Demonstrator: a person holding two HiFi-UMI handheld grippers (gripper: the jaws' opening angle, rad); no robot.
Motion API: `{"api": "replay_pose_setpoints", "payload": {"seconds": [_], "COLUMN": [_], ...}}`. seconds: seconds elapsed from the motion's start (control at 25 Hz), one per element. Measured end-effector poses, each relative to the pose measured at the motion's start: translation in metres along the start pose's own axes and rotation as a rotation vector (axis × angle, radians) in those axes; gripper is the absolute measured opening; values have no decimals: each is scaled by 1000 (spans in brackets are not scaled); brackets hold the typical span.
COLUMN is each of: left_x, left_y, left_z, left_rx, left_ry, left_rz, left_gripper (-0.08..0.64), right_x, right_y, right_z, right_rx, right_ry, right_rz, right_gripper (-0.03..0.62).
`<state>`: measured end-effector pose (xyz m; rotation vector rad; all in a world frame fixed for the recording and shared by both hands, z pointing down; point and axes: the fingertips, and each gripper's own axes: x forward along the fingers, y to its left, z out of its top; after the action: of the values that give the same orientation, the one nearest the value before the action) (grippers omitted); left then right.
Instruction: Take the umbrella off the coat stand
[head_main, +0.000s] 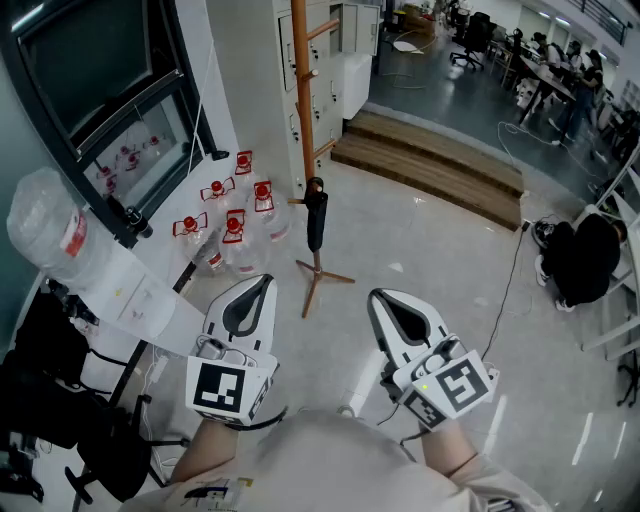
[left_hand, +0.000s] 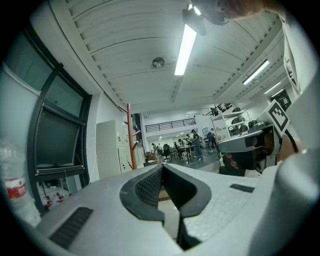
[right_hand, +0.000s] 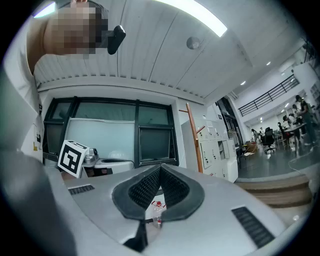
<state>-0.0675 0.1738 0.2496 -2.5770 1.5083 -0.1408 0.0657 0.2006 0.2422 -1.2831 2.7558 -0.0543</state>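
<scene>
A folded black umbrella (head_main: 316, 215) hangs low on the orange wooden coat stand (head_main: 302, 100), just above its splayed feet. Both grippers are held level in front of me, well short of the stand. My left gripper (head_main: 262, 281) is shut with nothing between its pads. My right gripper (head_main: 379, 297) is shut and empty too. In the left gripper view the jaws (left_hand: 162, 167) meet at their tips, and the stand's pole (left_hand: 130, 137) rises far off to the left. The right gripper view shows closed jaws (right_hand: 160, 168), with the pole (right_hand: 194, 137) to the right.
Several red-capped water bottles (head_main: 235, 225) stand on the floor left of the stand. A water dispenser with a big jug (head_main: 50, 235) is at the left wall. White lockers (head_main: 335, 60) stand behind the pole, a wooden step (head_main: 430, 160) lies beyond, and a dark-clothed person (head_main: 585, 260) crouches at right.
</scene>
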Motion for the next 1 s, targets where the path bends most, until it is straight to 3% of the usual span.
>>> {"api": "replay_pose_setpoints", "payload": {"seconds": [0.2, 0.76, 1.0], "left_x": [1, 8, 10], "left_y": [-3, -26, -35], "left_z": [1, -3, 2], "left_rx": [5, 4, 0], "left_ry": [11, 37, 15], "left_rz": [4, 8, 48], "left_gripper": [9, 8, 8], "right_x": [-4, -24, -34], "right_y": [-2, -19, -27], "right_z": [11, 4, -2], "right_rx": [8, 18, 24], "right_ry": [-49, -18, -6], "right_rz": [4, -2, 26], "right_gripper": [6, 8, 8]}}
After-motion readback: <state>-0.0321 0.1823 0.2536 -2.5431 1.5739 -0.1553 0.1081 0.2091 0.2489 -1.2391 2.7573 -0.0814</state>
